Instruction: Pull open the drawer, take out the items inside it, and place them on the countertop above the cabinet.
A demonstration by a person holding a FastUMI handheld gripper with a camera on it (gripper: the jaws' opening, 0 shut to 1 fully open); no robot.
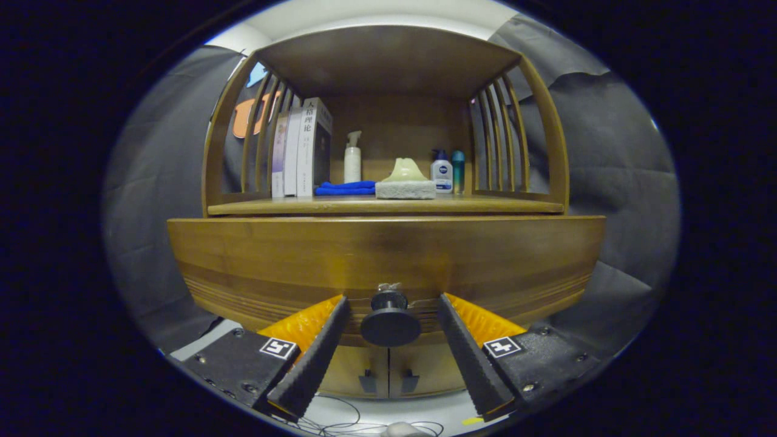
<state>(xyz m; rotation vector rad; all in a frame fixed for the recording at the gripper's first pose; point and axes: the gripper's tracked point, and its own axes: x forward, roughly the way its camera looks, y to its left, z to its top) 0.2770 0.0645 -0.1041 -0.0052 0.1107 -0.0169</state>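
A hand-held gripper (390, 318) points level at the front of a wooden cabinet, its two fingers (315, 358) spread wide on either side of a round dark knob (390, 325). The knob sits between the fingers, with a clear gap on each side, so neither finger touches it. It sticks out from the drawer (388, 261), a broad wooden front that looks closed (its contents cannot be seen).

Above the drawer lies the bench (485, 206), the cabinet's flat wooden top, framed by curved slatted sides and a roof panel. On it, from left to right, stand upright books (301, 149), a white pump bottle (352, 159), a folded blue cloth (346, 188), a pale sponge block (405, 189) with a greenish lump on top, and two small bottles (448, 171) close together. The bench's front strip is bare along its right end.

Below the drawer, two small door handles (388, 381) show between the fingers; the doors are largely covered by the fingers. Thin cables (340, 425) lie on the pale floor underneath
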